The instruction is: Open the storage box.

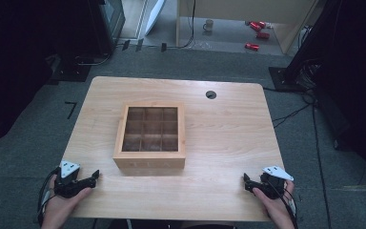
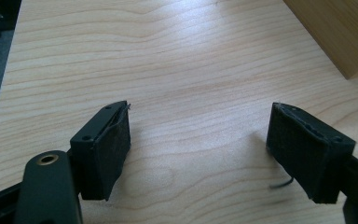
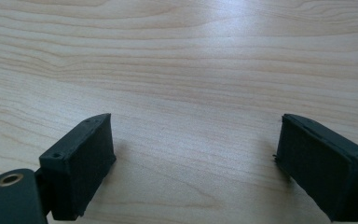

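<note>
A wooden box [image 1: 149, 138] with nine empty compartments sits mid-frame on the table [image 1: 228, 133]; the left claw [image 1: 94, 176] rests at lower left, jaws apart and holding nothing; the right claw [image 1: 246, 180] rests at lower right, jaws likewise apart; both well clear of the box.

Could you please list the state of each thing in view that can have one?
Wooden tea box: lid shut, upright, mid-table, untouched.
Left gripper: open, empty, near the table's front left corner.
Right gripper: open, empty, near the table's front right corner.
Mug: upright on the floor beyond the table.
</note>
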A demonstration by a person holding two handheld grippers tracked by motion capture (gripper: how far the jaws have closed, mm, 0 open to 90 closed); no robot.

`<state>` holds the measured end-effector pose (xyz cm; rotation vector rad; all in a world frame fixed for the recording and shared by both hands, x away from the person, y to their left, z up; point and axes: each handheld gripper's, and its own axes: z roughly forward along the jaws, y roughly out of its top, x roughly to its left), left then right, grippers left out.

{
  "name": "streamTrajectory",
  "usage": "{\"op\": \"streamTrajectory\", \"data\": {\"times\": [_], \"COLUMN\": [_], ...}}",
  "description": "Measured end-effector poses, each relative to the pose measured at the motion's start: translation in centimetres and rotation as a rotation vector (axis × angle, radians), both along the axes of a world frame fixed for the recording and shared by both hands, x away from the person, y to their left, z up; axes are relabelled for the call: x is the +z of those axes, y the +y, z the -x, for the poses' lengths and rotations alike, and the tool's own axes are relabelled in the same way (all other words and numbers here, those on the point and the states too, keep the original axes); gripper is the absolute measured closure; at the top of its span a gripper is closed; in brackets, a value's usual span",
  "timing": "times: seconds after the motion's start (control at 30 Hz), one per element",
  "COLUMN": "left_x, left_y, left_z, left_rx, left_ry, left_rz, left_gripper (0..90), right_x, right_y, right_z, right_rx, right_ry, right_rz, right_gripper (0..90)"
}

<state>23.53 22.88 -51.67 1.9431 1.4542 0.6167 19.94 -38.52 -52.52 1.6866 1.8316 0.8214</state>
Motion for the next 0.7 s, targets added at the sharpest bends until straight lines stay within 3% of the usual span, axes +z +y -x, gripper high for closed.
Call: {"op": "streamTrajectory", "data": {"times": [0.2, 0.37, 0.53, 0.7], "left_x": [0.2, 0.9, 1.5, 1.9], "left_y": [-0.1, -0.3, -1.5, -3.0], "left_z": [-0.1, -0.1, 0.0, 0.1], "left_rx": [0.007, 0.016, -0.028, -0.072], "left_ry": [0.014, -0.012, -0.031, -0.041], "left_rz": [-0.013, 0.031, 0.06, 0.06], "left_gripper": [22.1, 22.1, 22.0, 21.8], "right_x": [0.0, 0.0, 0.0, 0.0], "right_y": [0.0, 0.0, 0.0, 0.0], "right_z": [0.0, -0.1, -0.2, -0.2], "right_rx": [0.003, 0.007, 0.01, 0.01], "right_ry": [0.001, -0.001, 0.0, 0.0], "right_rz": [-0.001, 0.0, 0.001, 0.001], "right_gripper": [10.4, 10.4, 10.3, 10.3]}}
